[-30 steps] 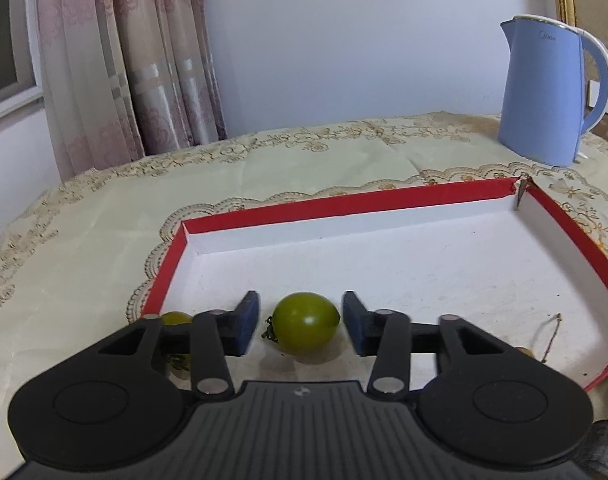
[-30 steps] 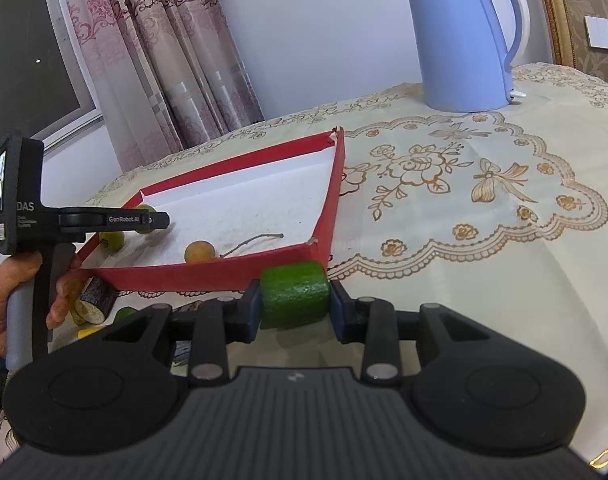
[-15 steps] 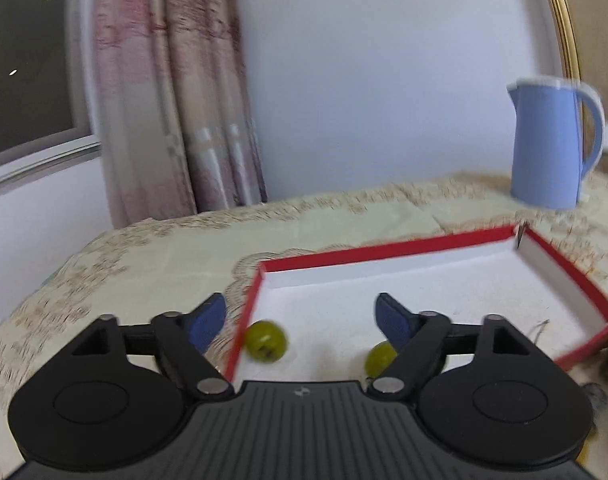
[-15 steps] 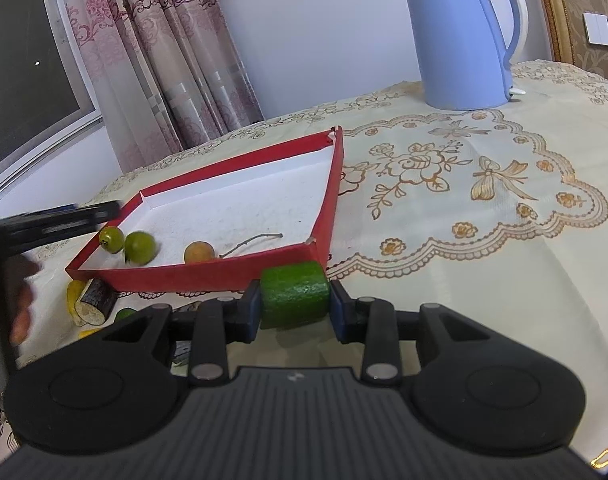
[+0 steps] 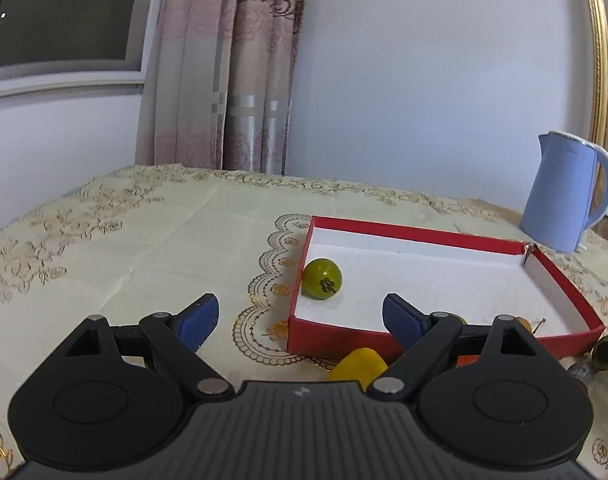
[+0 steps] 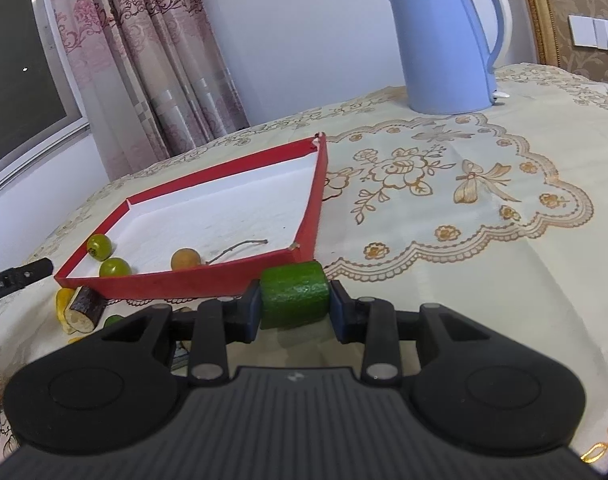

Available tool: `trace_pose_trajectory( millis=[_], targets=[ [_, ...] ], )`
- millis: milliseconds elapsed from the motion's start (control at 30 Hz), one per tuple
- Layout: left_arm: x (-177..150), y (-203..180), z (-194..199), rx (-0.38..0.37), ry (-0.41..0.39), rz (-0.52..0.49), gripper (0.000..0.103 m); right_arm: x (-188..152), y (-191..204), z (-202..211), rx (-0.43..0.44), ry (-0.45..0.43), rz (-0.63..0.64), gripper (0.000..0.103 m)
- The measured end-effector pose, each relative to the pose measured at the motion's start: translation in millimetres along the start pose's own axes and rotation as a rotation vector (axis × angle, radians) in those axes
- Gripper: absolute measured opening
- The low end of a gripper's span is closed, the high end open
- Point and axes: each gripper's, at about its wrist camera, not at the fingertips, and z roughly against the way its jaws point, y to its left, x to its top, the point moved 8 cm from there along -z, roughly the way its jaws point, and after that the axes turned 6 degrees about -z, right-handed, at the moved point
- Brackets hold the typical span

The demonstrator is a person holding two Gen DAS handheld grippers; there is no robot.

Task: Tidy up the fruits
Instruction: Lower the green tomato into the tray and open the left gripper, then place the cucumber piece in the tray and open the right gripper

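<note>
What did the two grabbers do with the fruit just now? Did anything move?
The left gripper let go of a green fruit in the red tray; its jaws have just been opening, with nothing between them now, and it pulled back out of the tray. The round green fruit by the tray's left wall rolled a little. The right gripper kept still, clamped on the green chunk. The blue kettle stayed put.

Tray (image 6: 207,280) on table (image 6: 464,280); kettle (image 6: 444,40) behind; three fruits (image 6: 111,268) in tray.
</note>
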Motion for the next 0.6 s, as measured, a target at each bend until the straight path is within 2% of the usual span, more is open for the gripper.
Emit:
trace_pose_trajectory(
  millis=[233, 467, 600],
  targets=[
    [-4, 2, -2, -0.017, 0.017, 0.014, 0.089, 4, 10, 15, -0.093, -0.104, 0.089, 0.033],
    [-7, 2, -5, -0.032, 0.037, 0.022, 0.09, 9, 23, 11, -0.087, -0.107, 0.125, 0.033],
    [-8, 4, -8, -0.038, 0.055, 0.037, 0.09, 24, 38, 8, -0.1, -0.146, 0.178, 0.033]
  ],
)
